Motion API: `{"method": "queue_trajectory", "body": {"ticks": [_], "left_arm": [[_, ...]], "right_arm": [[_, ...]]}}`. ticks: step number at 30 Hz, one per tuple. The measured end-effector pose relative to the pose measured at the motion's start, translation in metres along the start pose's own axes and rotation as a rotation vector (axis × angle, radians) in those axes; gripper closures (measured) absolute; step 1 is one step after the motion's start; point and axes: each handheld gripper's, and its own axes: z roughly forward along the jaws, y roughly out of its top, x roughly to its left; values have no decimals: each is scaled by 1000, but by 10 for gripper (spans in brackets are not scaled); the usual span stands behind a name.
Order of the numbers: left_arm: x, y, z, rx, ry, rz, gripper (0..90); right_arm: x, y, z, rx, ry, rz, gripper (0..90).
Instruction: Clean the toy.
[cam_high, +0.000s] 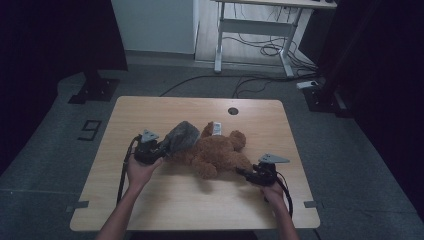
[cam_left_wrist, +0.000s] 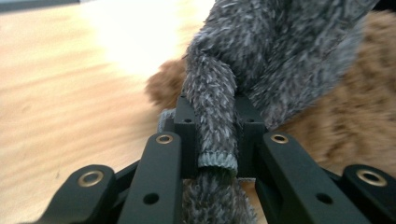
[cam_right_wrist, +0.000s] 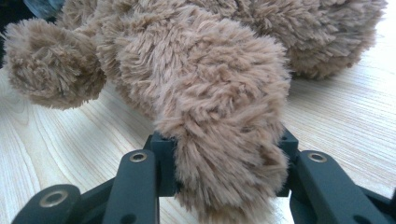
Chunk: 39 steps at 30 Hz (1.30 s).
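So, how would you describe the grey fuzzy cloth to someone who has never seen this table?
On the wooden table lies a brown teddy bear. At its end toward the left gripper is a grey fuzzy garment, a strip of it pinched in that gripper's jaws. It is the one grey soft thing; the bear is brown.

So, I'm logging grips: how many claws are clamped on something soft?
2. The left claw grips the grey furry garment at the bear's left; the right claw grips the brown teddy bear's limb.
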Motion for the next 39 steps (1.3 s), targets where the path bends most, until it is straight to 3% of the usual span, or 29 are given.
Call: {"method": "queue_trajectory", "body": {"ticks": [2,3,7,9,15,18,24,28,31,35,39], "left_arm": [[3,-3,1,12,0,-11,758],[9,-8,3,30,-3,-37,758],[14,-17,6,64,35,-27,759],[17,-23,10,81,41,-42,760],[29,-43,22,134,12,-89,760],[32,-45,17,117,-14,-106,759],[25,-25,-6,28,-7,-69,756],[12,-1,-21,-56,-39,-34,754],[-4,16,-25,-91,-66,1,753],[-27,37,-17,-89,-111,47,748],[-41,55,1,-59,-111,78,746]], "right_arm": [[0,0,0,1,2,0,579],[0,0,0,2,2,0,578],[0,-1,2,8,6,0,579],[0,-1,2,10,5,0,578],[-1,-2,2,12,4,3,578],[-2,-2,2,14,1,4,578],[-5,-3,3,14,-7,15,578],[-7,-3,2,16,-11,21,579],[-6,-3,3,15,-10,21,579],[-6,-3,3,17,-9,22,579],[-6,-3,2,17,-11,17,579]]}}
